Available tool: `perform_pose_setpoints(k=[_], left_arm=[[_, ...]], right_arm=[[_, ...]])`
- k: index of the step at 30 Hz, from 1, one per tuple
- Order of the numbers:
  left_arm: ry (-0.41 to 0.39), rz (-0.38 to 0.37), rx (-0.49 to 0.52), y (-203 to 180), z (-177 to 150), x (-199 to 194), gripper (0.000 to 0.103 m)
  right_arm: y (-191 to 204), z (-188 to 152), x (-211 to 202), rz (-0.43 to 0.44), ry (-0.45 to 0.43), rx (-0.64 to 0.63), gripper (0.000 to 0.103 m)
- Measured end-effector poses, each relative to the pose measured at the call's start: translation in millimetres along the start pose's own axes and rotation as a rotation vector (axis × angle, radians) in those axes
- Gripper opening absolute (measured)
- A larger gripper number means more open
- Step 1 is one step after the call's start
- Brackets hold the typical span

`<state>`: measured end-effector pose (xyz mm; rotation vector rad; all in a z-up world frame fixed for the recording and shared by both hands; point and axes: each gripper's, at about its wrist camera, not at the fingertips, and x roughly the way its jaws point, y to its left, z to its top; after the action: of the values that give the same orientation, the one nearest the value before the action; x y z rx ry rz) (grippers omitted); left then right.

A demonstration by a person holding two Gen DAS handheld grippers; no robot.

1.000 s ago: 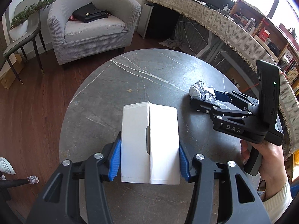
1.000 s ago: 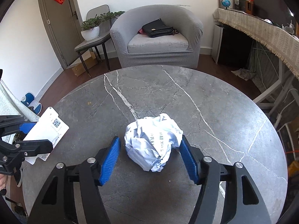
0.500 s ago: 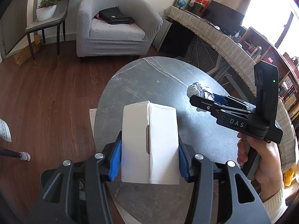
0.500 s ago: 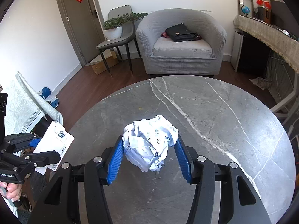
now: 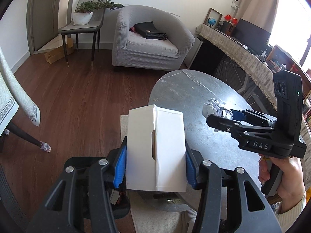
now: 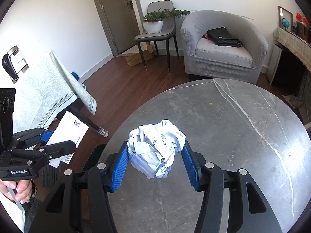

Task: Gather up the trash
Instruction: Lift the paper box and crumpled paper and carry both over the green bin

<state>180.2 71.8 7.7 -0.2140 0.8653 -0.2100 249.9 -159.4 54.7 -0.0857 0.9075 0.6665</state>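
both pieces are picked up: left gripper (image 5: pixel 155 167) is clamping the white box (image 5: pixel 155 147), right gripper (image 6: pixel 155 163) is squeezing the crumpled paper (image 6: pixel 155 147); binning is remaining.

White box (image 5: pixel 155 151) between blue pads (image 5: pixel 120 167), pale bluish crumpled paper (image 6: pixel 155 151), perhaps black-printed, on white-veined grey marble table (image 6: pixel 233 128).

Box (image 5: pixel 155 147) left of table (image 5: pixel 194 89); paper ball (image 6: pixel 155 147) above table (armchair (image 6: pixel 223 44) behind).

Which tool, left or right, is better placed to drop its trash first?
Probably left: the left tool holds the white box beyond the table edge, while the crumpled paper hangs over the marble table.
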Motion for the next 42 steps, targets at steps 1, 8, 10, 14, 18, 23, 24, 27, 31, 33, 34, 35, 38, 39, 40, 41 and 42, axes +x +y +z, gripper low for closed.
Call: perform_pose_setpoints(k=[1,8,10,14,18,23,24,27,31,33,34,35,38,39,40,41,42], left_arm=[[-0.004,0.008,-0.011,4,-2,-2,0.053],[0.01,0.127,-0.037,37,-18,0,0.053],[0.022,0.164,-0.03,49,-23,2,0.053],[0.052,0.23,-0.001,68,-38,11,0.054],[0.111,0.22,-0.051,98,-53,28,0.054],[0.157,0.246,-0.082,125,-66,46,0.053],[0.171,0.25,-0.09,128,-70,50,0.053],[0.211,0.241,-0.111,140,-81,63,0.054],[0.298,0.244,-0.143,157,-100,84,0.054],[0.336,0.255,-0.153,165,-111,92,0.054],[0.351,0.258,-0.155,170,-115,96,0.054],[0.36,0.261,-0.155,173,-118,98,0.054],[0.366,0.251,-0.163,179,-124,99,0.057],[0.366,0.247,-0.169,181,-125,97,0.057],[0.364,0.243,-0.172,183,-126,96,0.058],[0.359,0.241,-0.171,185,-126,93,0.058],[0.354,0.242,-0.168,187,-126,92,0.059]], right_arm=[[7,0,0,0.005,0.004,-0.017,0.055],[51,-2,4,0.033,0.039,-0.109,0.055],[62,-2,6,0.038,0.047,-0.135,0.055],[76,0,7,0.048,0.048,-0.155,0.055],[85,8,8,0.08,0.036,-0.142,0.055],[104,14,18,0.109,0.037,-0.146,0.055],[108,14,20,0.113,0.04,-0.151,0.055],[119,17,30,0.119,0.052,-0.157,0.055],[129,18,47,0.123,0.079,-0.159,0.055],[135,18,55,0.13,0.094,-0.162,0.055],[139,17,60,0.131,0.104,-0.166,0.055],[141,16,64,0.131,0.112,-0.17,0.055],[151,14,79,0.132,0.143,-0.178,0.055],[154,13,84,0.13,0.154,-0.179,0.055],[156,12,89,0.129,0.163,-0.179,0.055],[158,11,94,0.127,0.175,-0.179,0.055],[159,10,99,0.126,0.187,-0.178,0.055]])
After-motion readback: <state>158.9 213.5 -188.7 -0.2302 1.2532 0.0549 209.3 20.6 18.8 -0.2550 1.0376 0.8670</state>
